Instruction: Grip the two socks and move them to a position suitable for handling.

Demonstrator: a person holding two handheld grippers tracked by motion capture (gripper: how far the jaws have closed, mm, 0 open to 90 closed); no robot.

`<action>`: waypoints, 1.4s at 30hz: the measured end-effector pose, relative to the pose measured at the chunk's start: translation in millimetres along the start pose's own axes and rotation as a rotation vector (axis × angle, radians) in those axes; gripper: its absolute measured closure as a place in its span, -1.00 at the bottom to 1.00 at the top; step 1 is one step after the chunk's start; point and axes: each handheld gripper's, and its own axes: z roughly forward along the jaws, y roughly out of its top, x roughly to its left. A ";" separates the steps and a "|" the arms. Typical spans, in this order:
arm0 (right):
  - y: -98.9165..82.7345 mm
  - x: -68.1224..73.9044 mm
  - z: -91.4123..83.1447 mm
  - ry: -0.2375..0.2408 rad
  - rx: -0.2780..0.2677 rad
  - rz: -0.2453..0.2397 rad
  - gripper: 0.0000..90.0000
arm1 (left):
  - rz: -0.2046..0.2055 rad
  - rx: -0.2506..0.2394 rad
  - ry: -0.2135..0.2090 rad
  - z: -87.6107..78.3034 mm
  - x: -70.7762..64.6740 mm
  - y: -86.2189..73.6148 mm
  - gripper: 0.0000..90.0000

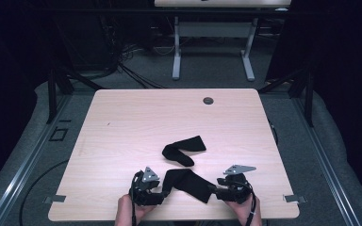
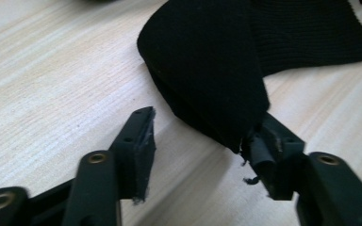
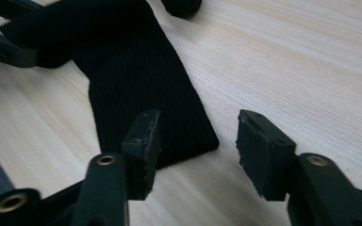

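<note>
Two black socks lie on the light wooden table [image 1: 122, 122]. The near sock [image 1: 188, 184] stretches flat between my two grippers. The far sock [image 1: 184, 149] lies folded a little beyond it. My left gripper [image 1: 162, 190] is at the near sock's left end; its jaws stand apart [image 2: 200, 136], and the lifted, folded sock end [image 2: 207, 70] rests against the right jaw only. My right gripper [image 1: 215, 190] is at the other end; its jaws are apart [image 3: 198, 132], with the corner of the sock's flat end [image 3: 136, 80] lying by the left jaw, unpinched.
A round cable hole [image 1: 208, 100] sits near the table's far edge. The table's front edge runs just under both hands. Another desk's legs [image 1: 176, 52] and floor cables stand beyond the table. Metal rails run along the floor on both sides.
</note>
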 end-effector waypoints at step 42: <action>4.5 0.8 -7.0 -0.032 0.003 -0.028 0.20 | -0.021 -0.035 0.188 -48.0 45.3 0.5 -0.08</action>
